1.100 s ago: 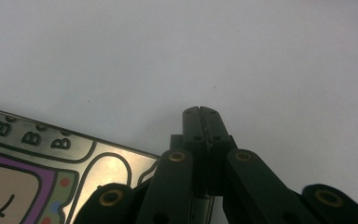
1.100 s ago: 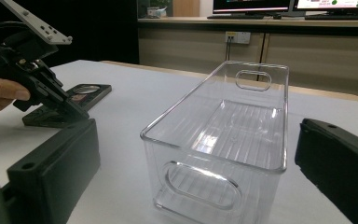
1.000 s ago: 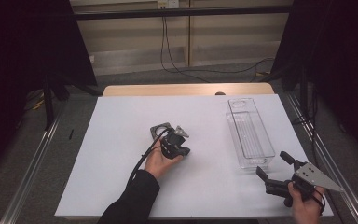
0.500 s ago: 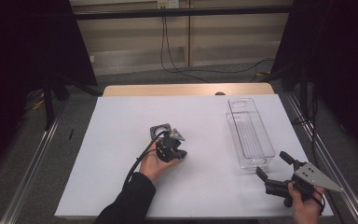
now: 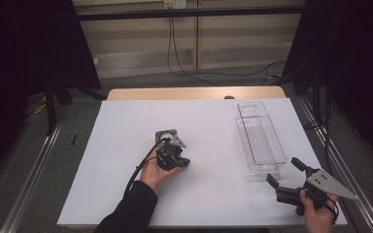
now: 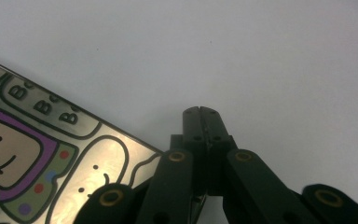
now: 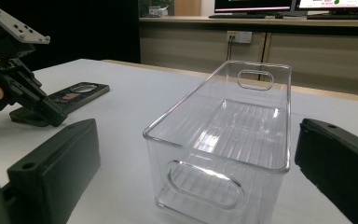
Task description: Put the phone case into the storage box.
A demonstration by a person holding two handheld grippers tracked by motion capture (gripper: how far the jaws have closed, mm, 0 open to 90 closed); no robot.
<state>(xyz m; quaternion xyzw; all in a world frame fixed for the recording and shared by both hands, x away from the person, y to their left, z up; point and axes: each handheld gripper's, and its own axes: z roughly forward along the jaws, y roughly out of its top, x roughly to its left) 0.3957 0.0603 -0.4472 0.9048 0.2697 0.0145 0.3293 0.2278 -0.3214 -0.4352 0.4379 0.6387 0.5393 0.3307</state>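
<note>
clear plastic bin [image 7: 223, 140]: upright on the table, straight ahead of the jaws of the right gripper [image 5: 282, 170], near | flat printed plate [image 6: 37, 158]: cartoon faces, glossy, perhaps metal; lies just left of the closed jaws of the left gripper [image 6: 200, 112], contact unclear | white tabletop [image 5: 126, 145]: under both | wall socket [image 7: 239, 36]: far beyond the bin

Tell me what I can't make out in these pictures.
- Flat printed card: left gripper view's edges and the left gripper cut it off; its lettering can't be read.
- Same card, high view: too small, half hidden under that gripper.
- Clear bin: near bottom cut off by the right gripper view's edge.
- Right gripper: hand covers its handle.
</note>
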